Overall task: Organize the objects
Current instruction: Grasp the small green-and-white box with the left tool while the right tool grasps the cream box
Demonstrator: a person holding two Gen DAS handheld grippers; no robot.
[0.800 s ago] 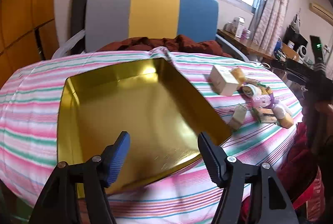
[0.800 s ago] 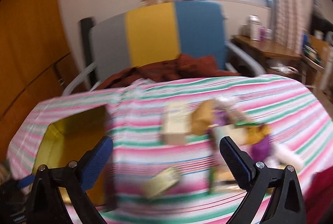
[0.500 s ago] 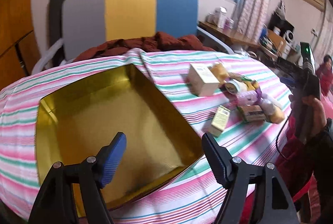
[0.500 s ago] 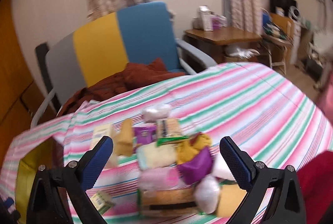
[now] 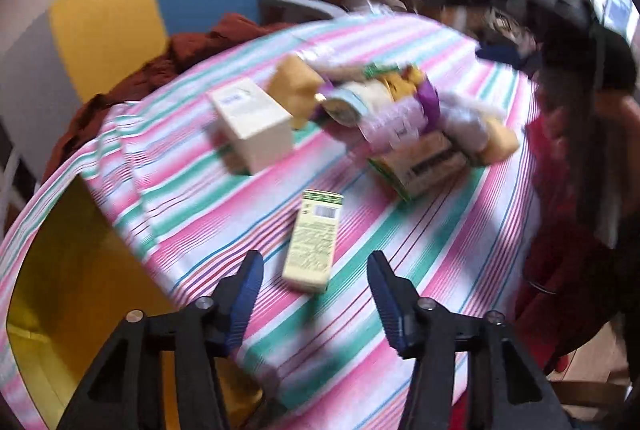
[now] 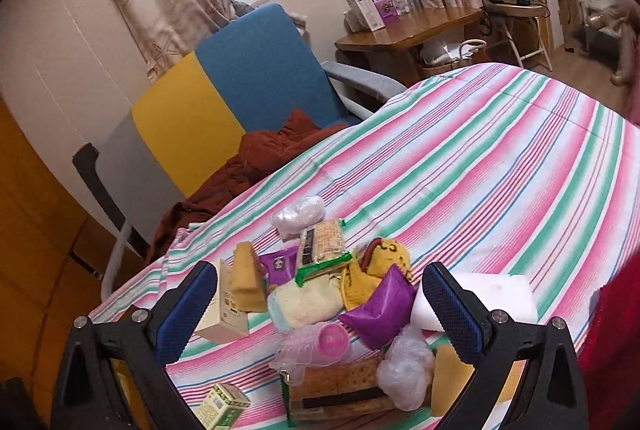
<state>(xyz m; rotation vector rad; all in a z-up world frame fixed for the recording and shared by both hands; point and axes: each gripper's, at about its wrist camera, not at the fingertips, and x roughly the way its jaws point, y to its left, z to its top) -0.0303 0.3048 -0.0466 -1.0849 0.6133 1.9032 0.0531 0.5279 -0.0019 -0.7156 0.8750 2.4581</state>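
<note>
Gold tray (image 5: 60,270) sits far left on the striped cloth (image 5: 460,230), looks empty, prob the drop spot. Your left gripper (image 5: 316,290) is spread w/ nothing pinched, fingers straddling the small green-yellow box (image 5: 314,242) lying flat just ahead; likely next pick since it's loose from the rest. Cream box (image 5: 256,126) stands beyond it. Further right, the snack pile (image 6: 340,294) is bunched up; your right gripper (image 6: 320,302) hangs over it, jaws fully wide, holding nothing.

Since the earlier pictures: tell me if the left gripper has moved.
Yes. The left gripper has swung right, off the gold tray, and now points at the small green-and-yellow box lying between its open jaws, which have narrowed.
</note>
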